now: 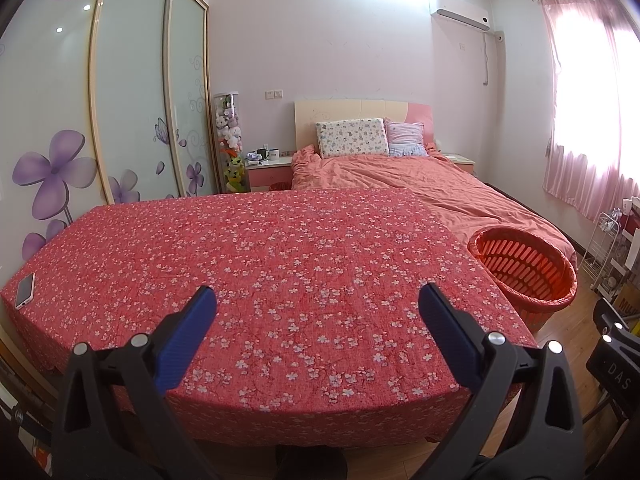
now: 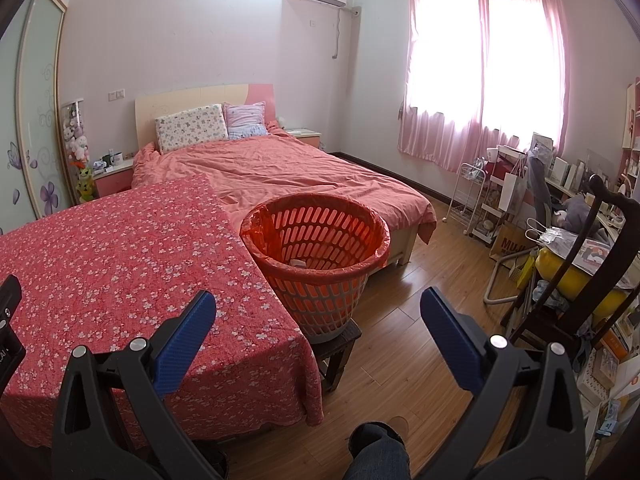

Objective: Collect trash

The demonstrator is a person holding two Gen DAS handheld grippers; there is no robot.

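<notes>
A: Left wrist view: left gripper (image 1: 318,300) spread wide, blue pads (image 1: 188,336) apart, nothing between them. Held above near edge of table (image 1: 280,264) with red floral cloth.

B: Confirmed. Phone (image 1: 25,291) flat at far left corner of cloth. Otherwise bare cloth. Bin location?

A: Orange slotted basket (image 1: 524,268), lined with orange bag, just beside right edge of table, in front of bed (image 1: 420,184).

B: Right wrist view: right gripper (image 2: 318,300) likewise released, pads (image 2: 452,340) wide apart, empty. Positioned over right corner of table (image 2: 120,264) and wood floor (image 2: 400,320).

A: Basket support?

B: Basket (image 2: 316,248) upright on small dark stool (image 2: 340,356), touching table cloth on left. Small pale item at bottom of basket; identity cannot be determined.

A: Other items?

B: Knee in jeans (image 2: 376,452) at near edge. Cluttered chair (image 2: 568,264) and wire rack (image 2: 468,200) at right, below pink curtains (image 2: 480,80).
</notes>
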